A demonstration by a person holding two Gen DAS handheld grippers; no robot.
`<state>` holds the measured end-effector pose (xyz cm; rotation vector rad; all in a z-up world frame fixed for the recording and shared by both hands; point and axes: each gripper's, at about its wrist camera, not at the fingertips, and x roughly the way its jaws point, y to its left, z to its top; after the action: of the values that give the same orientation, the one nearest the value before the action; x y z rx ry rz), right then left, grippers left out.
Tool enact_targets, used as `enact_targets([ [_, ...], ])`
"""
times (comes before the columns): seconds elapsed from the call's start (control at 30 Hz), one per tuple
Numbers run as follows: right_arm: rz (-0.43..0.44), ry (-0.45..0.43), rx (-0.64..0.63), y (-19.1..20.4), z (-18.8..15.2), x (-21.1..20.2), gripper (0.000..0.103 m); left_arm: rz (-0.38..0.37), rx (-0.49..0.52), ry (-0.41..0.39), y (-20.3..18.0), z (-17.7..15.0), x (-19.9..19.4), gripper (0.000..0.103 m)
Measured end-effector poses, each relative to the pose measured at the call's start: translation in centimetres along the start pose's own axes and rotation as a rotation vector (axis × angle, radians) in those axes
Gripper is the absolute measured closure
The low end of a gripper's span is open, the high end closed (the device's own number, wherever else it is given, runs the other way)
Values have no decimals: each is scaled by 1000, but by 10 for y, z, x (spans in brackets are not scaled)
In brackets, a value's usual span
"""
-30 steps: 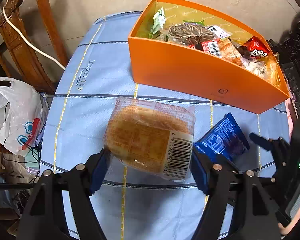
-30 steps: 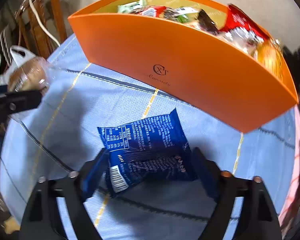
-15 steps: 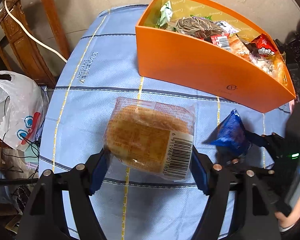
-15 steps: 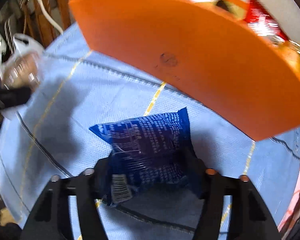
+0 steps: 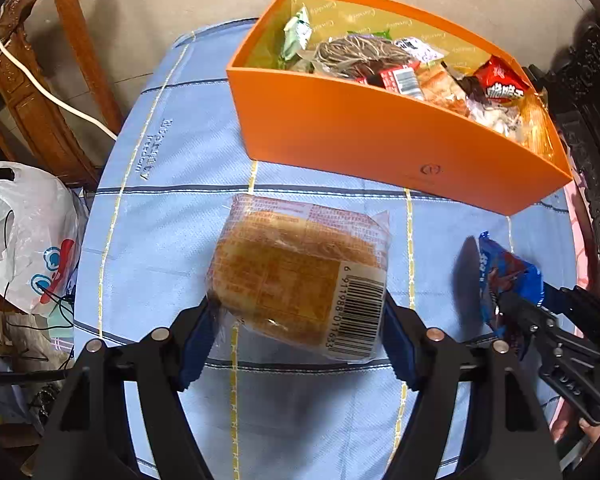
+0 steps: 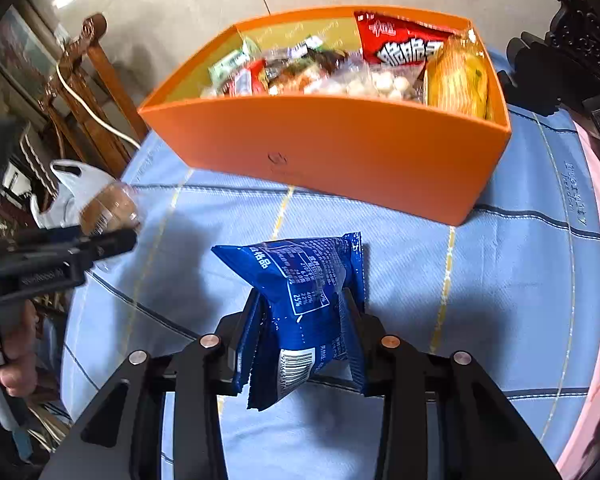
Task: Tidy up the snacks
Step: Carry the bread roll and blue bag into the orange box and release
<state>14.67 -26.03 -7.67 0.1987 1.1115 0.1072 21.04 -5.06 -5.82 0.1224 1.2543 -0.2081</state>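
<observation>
Right gripper (image 6: pixel 300 320), jaws just closing, pinched on blue packet (image 6: pixel 300 280), lifted off tablecloth (image 6: pixel 500 280). Orange box (image 6: pixel 340 152) straight ahead, nearer this hand. Left gripper (image 5: pixel 296 332) clamped across wrapped bread (image 5: pixel 300 276), box ahead and rightward.

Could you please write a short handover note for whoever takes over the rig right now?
Left tongs: shut on the bread pack, above the tablecloth.
Right tongs: jaws have just been closing, now shut on the blue pack, lifted off the cloth.
Orange box: already holds many snacks.
Left to do: drop both packs into the box.
</observation>
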Motion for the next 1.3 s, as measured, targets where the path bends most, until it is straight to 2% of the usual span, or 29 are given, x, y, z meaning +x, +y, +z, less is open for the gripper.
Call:
enact_targets([
  [0.07,-24,13,-16,4,-2,12,62,0,4,5,-1,-2,2,33],
  [0.13,-59,45,-36,8,-1,26,55,-2,9,12,-3,-3,3,33],
  [0.2,-121,87,-94,15,-2,43,45,-2,14,18,-3,-4,5,33],
  [0.33,-238,103,-220,32,-5,64,37,-4,12,28,-2,-3,9,32],
  [0.4,-285,123,-265,38,-5,72,28,-6,4,34,0,-3,11,32],
  [0.53,-297,155,-222,31,-5,72,22,-11,-2,38,2,-3,14,32],
  [0.6,-346,140,-225,27,-12,71,6,-12,-7,45,3,-3,17,32],
  [0.67,-304,133,-173,19,-15,71,7,-14,-8,52,2,-2,20,32],
  [0.7,-262,144,-134,13,-15,70,12,-14,-7,55,0,-3,21,32],
  [0.73,-231,151,-113,9,-15,70,13,-14,-1,57,-3,-3,21,32],
  [0.77,-223,152,-106,8,-15,69,17,-13,5,58,-5,-3,22,32],
  [0.8,-220,142,-112,9,-15,65,34,-12,14,57,-8,-3,21,32],
  [0.83,-220,124,-107,10,-15,61,34,-13,20,56,-10,-3,21,32],
  [0.9,-111,115,-20,2,-14,48,35,-16,22,49,-12,-2,18,32],
  [0.93,-98,98,-10,1,-14,41,35,-16,21,47,-12,-2,17,32],
  [0.97,-109,79,-16,2,-15,34,35,-16,20,45,-12,-2,16,32],
  [1.17,-43,-34,-13,13,-13,-23,35,-20,17,6,-11,2,-1,32],
  [1.3,-32,-126,-34,7,7,-64,34,-38,31,-52,-16,13,-25,32],
])
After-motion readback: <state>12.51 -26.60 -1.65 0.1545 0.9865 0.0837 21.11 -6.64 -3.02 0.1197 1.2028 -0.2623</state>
